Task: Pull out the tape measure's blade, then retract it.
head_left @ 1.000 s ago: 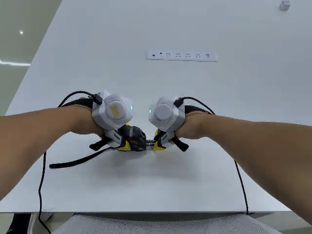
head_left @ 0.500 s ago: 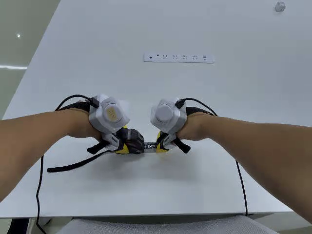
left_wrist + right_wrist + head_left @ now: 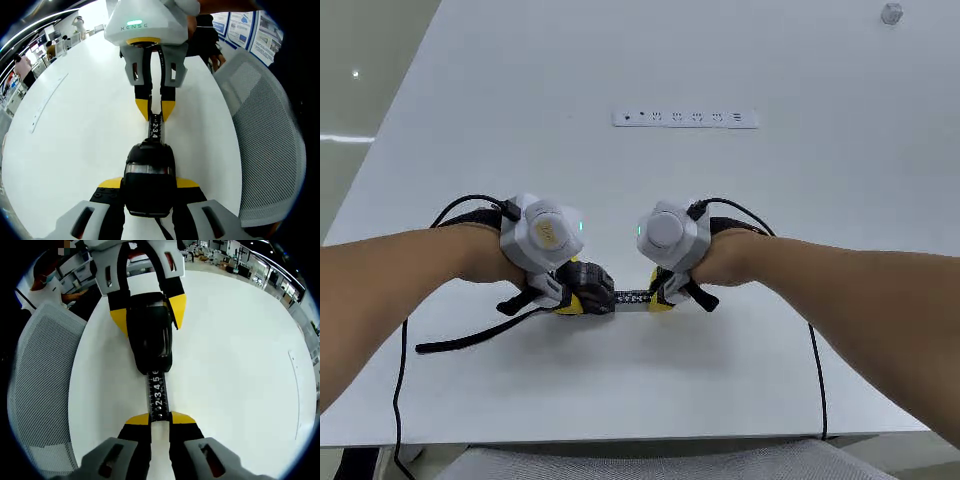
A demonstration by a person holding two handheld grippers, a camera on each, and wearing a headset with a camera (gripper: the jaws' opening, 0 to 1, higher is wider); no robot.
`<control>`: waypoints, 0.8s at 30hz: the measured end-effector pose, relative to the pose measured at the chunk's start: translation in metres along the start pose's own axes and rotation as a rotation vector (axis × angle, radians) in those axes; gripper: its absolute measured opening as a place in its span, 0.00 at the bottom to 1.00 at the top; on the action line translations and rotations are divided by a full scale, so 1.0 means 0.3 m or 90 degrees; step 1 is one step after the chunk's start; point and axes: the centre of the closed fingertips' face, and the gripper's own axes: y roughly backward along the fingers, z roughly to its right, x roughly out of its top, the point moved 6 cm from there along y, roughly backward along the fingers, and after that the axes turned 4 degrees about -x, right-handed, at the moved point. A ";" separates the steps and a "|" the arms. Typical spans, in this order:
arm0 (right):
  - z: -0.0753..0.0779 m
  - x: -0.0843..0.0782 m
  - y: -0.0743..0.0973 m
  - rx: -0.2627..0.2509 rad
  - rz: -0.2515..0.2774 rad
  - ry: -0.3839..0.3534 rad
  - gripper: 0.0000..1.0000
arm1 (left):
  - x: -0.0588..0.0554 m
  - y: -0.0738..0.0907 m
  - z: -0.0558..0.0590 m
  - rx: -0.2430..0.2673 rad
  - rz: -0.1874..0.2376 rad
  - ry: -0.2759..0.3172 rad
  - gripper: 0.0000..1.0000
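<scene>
Far left of the head view, a thin black cable (image 3: 405, 370) trails over the near edge of the white table (image 3: 740, 60). Moving right, the left gripper (image 3: 578, 297) sits at centre-left. Its yellow-tipped jaws are closed to the width of the black, rounded tape measure case (image 3: 592, 288) and clamp it by both flanks, with the case down on the tabletop. The left gripper view confirms it: the case (image 3: 150, 175) is wedged between the pads at the bottom of the frame.

Next, a short run of dark, numbered blade (image 3: 632, 297) bridges the gap at centre. It reads up to about six in the right gripper view (image 3: 158, 392), so the pull looks only just begun.

Then the right gripper (image 3: 660, 298), centre-right, has its jaws pinched nearly together on the blade's free end. Its own view shows the tips (image 3: 159, 419) closing on the strip at lower centre, and the left gripper (image 3: 148, 315) faces it from the top.

A handling judgement now: the case looks hard and compact with some heft, so that side grip suits it. The blade is thin, springy steel, smooth-faced, and likely to slip through flat pads or kink if bent. Hold it at the very end and draw it straight. The return spring will tug, so feed it back gently.

Upper centre, a long white power strip (image 3: 685, 118) lies well clear.
</scene>
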 end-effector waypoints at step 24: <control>0.010 -0.039 0.021 -0.002 -0.012 -0.008 0.11 | 0.001 -0.002 0.002 0.002 0.003 0.009 0.33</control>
